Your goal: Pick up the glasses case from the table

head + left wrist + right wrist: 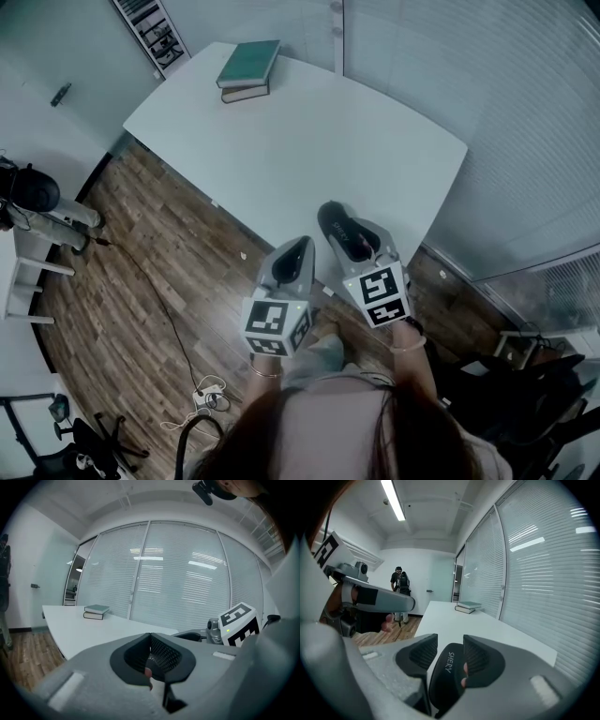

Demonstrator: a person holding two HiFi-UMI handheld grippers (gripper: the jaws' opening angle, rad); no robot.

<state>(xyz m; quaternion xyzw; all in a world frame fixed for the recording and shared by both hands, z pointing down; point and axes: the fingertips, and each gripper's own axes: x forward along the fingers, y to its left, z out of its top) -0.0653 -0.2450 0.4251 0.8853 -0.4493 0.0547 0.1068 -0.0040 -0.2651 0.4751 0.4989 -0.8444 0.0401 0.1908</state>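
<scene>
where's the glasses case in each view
head view: glasses case lower centre, between the fingers of the right gripper
left gripper view: dark sliver right of centre, probably it
right gripper view: bottom centre, between the fingers
shared landmark: stacked books at the table's far end

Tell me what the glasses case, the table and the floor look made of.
The glasses case: black, matte and smooth with white printed lettering, likely a hard plastic or leatherette shell. The table: white, smooth top with faint sheen, probably laminate. The floor: brown planks with visible grain, wood or wood-look laminate.
</scene>
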